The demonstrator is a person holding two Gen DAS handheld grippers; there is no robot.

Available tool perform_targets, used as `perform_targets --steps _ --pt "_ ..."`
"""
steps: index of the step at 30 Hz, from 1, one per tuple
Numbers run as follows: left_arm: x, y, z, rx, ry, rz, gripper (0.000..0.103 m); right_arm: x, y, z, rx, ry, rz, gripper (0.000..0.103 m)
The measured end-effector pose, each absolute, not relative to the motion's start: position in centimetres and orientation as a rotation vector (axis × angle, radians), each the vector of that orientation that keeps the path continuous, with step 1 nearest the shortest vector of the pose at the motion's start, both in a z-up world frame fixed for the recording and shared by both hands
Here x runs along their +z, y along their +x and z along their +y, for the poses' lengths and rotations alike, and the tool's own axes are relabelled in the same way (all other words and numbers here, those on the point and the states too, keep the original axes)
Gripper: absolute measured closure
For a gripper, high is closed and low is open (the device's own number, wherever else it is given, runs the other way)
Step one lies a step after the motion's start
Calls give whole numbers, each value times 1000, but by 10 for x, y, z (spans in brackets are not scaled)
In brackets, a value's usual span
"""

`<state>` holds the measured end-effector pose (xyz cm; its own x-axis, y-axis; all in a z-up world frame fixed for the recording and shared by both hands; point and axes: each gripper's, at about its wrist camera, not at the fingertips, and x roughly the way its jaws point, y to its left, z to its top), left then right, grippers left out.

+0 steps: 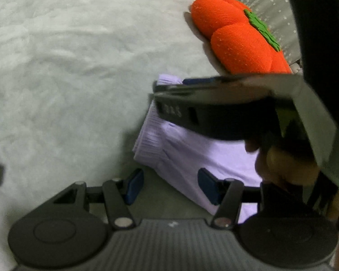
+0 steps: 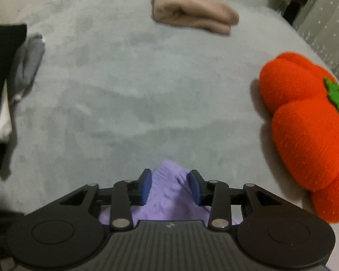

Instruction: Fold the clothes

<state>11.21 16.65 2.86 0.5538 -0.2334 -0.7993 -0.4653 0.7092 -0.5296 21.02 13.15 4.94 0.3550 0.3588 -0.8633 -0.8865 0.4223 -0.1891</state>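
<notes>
Two grippers work over a pale grey bed (image 2: pixel 128 85), and the task's thing, a folded lilac garment (image 1: pixel 187 155), lies on it near the orange pumpkin cushion (image 1: pixel 237 36). Seen from the left wrist, the left gripper (image 1: pixel 170 186) hovers at the garment's near corner with its blue fingers (image 1: pixel 135 186) spread apart: one pad sits over bare bedding just beside the cloth edge, the other over the lilac fabric, and nothing is pinched between them. Across that view the right gripper (image 1: pixel 169 84) reaches in from the right, its dark body covering the upper part of the garment, with the person's hand (image 1: pixel 289 164) gripping it from below.

From the right wrist, the right gripper's fingers (image 2: pixel 147 187) stand partly apart with a raised ridge of lilac cloth bunched between them; whether the pads actually press the fabric I cannot tell. Farther back on the bed lies a folded beige garment (image 2: pixel 192 13), and at the left edge a grey piece of clothing (image 2: pixel 27 63) beside something black, well apart from the lilac one
</notes>
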Motion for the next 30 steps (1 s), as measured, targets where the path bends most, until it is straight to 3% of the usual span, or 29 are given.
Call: perform_targets --steps 3,6,21,30 --pt "29 112 167 149 -824 1007 48 50 209 129 899 -743 853 94" --pt "33 112 164 145 -803 997 48 53 205 128 888 -756 842 96" --pt "49 99 165 117 -787 971 47 80 197 121 889 -835 870 98" --pt "72 98 166 168 -561 851 50 85 206 113 886 -812 921 98"
